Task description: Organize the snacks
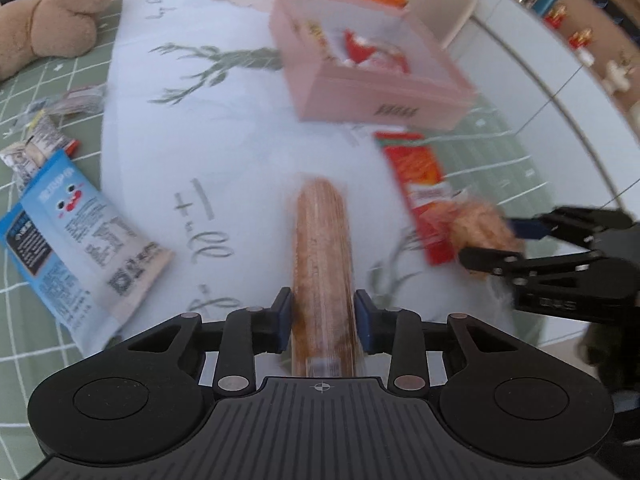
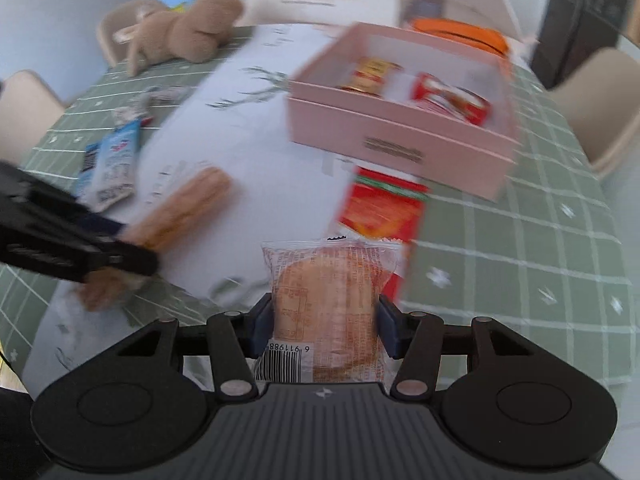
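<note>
Left claw (image 1: 323, 312): pinching long biscuit pack (image 1: 323, 256) between both blue pads, pack running up centre of left wrist view, lifted over white cloth (image 1: 256, 128). Same pack seen in right wrist view at centre left (image 2: 188, 208), w/ left claw (image 2: 116, 246) clamped on its lower end.

Right claw (image 2: 324, 322): pinching round cracker pack (image 2: 328, 300), clear wrapper, barcode at bottom left of pack; pads pressed on both sides. In left wrist view right claw (image 1: 504, 240) enters from right edge, cracker pack (image 1: 482, 228) blurred betw. its fingers.

Pink box (image 1: 384, 104): open top, upper centre-right of left wrist view; in right wrist view upper right (image 2: 400, 140). Contents: red-wrapped snack (image 2: 452, 102) on right side, small yellow-red pack (image 2: 370, 74) on left side. Orange item (image 2: 464, 34) behind box, type cannot tell.

Red-orange packet (image 2: 380, 208): flat on desk just below box, partly behind cracker pack.

Blue-white pouch (image 1: 76, 236): lower left of left wrist view, lying on green grid desk cover (image 1: 24, 300). Small wrapped snacks (image 1: 40, 140) just above it.

Brown plush toy (image 1: 52, 20): upper left corner, on desk. Frames motion-blurred.
</note>
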The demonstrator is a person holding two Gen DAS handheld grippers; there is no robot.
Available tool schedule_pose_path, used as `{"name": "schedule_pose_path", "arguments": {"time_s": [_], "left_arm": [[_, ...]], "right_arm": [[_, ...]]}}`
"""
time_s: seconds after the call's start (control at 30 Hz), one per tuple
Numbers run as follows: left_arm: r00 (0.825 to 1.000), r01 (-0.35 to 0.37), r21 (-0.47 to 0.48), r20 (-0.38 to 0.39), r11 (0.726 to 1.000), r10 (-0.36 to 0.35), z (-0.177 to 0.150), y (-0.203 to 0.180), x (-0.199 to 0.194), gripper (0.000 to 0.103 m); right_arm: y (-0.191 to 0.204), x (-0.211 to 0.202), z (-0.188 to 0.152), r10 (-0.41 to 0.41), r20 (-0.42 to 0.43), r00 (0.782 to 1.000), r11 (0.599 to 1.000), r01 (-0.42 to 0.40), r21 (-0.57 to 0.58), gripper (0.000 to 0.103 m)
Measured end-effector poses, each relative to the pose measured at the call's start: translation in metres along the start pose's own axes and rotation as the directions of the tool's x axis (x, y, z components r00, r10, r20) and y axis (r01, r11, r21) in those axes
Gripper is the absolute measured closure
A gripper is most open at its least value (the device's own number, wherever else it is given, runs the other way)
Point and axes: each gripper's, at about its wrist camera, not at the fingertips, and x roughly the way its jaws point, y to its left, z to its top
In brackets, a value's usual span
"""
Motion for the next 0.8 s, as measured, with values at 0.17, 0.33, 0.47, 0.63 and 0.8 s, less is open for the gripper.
{"name": "schedule_pose_path", "arguments": {"time_s": [0.17,0.33,0.47,0.63,0.8], "left_arm": [[0.989,0.064,0.034,0.129,0.997,-0.068,0.034,-0.018,-0.036,0.079],[0.969,0.069,0.118,0.229,0.991,-0.095,0.071,-0.038,-0.061,0.087],[0.987,0.039,0.151,0.15,0.988,-0.062,0.065,-0.038,-0.042,0.086],[1.0,-0.001,0.155,0.003,0.988,0.0,0.032,-0.023,-0.015,0.083],[0.998,-0.051,0.098,-0.038,0.994,0.055,0.009,-0.003,-0.008,0.082]], "right_arm": [[-0.027,-0.028,0.012,-0.031,0.079,0.996,0.997,0.025,0.079,0.051],[-0.04,-0.081,0.053,-0.07,0.302,0.951,0.994,0.041,0.102,0.051],[-0.045,-0.081,0.06,-0.097,0.326,0.941,0.994,0.074,0.081,0.051],[-0.042,-0.035,0.033,-0.073,0.161,0.984,0.994,0.059,0.092,0.051],[-0.027,0.003,0.002,-0.06,0.035,0.998,0.996,0.057,0.073,0.051]]}}
